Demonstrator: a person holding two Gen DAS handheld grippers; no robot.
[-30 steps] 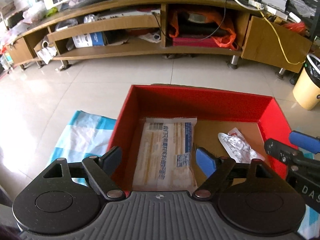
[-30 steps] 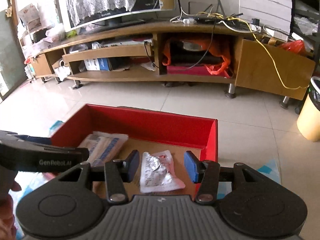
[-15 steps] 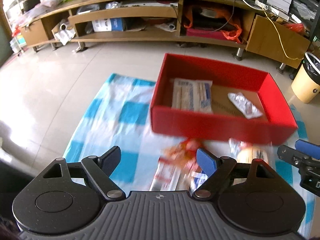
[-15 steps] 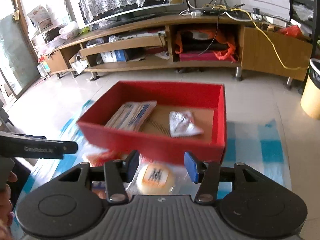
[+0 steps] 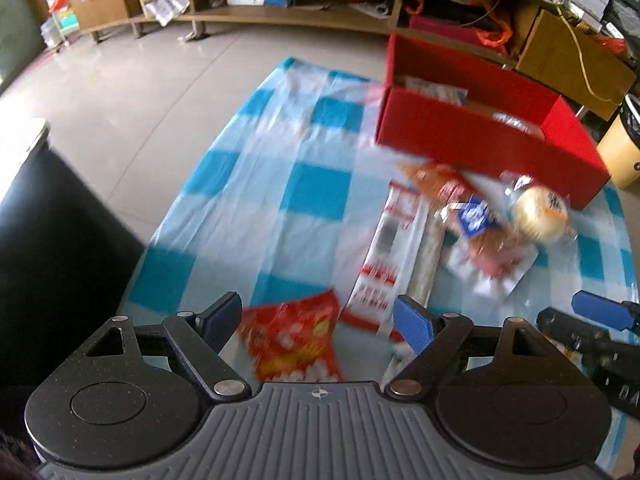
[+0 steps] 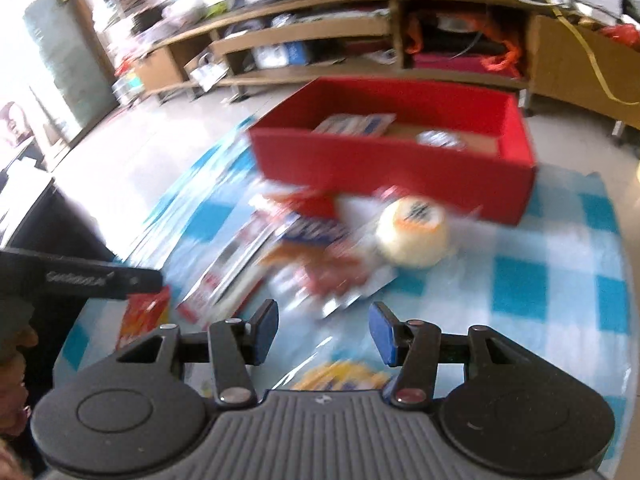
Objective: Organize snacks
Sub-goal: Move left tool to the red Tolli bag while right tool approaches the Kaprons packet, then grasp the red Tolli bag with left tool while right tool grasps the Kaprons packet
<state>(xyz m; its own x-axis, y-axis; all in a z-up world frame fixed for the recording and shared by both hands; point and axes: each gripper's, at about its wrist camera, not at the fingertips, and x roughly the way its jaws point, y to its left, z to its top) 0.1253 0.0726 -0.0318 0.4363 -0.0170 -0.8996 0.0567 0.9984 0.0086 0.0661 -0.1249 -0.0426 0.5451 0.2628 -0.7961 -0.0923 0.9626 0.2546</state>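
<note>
Fingers (image 5: 222, 320) of your left gripper (image 5: 318, 314) stand wide apart with nothing between the blue pads. They hang over a crinkled red-and-yellow snack bag (image 5: 296, 344), which lies flat on the blue-and-white checked plastic sheet (image 5: 312, 196). I cannot tell whether the tips touch the bag.

Your right gripper (image 6: 323, 320) shows a narrower gap between its pads, and that gap is empty too. Just below it, partly hidden by the gripper body, lies a yellow-printed packet (image 6: 344, 376); the blur hides its details.

The rest of the loose snacks sit in a heap on the sheet, between your grippers and the red cardboard box (image 5: 480, 140):
- a long white-and-red flat packet (image 5: 384, 256), just beside the red-and-yellow bag
- a blue-labelled packet (image 5: 476, 216), overlapping other wrappers in the heap
- a round pale bun in a clear wrapper (image 5: 540, 212), close to the box's near wall

The box stands at the far side of the sheet. Inside it lie a flat white packet with blue print (image 5: 432, 88) on the left and a small silvery packet (image 5: 512, 122) on the right, apart from each other.

Behind the box a low wooden media bench (image 5: 280, 20) runs along the wall on the pale tiled floor (image 5: 140, 92).
</note>
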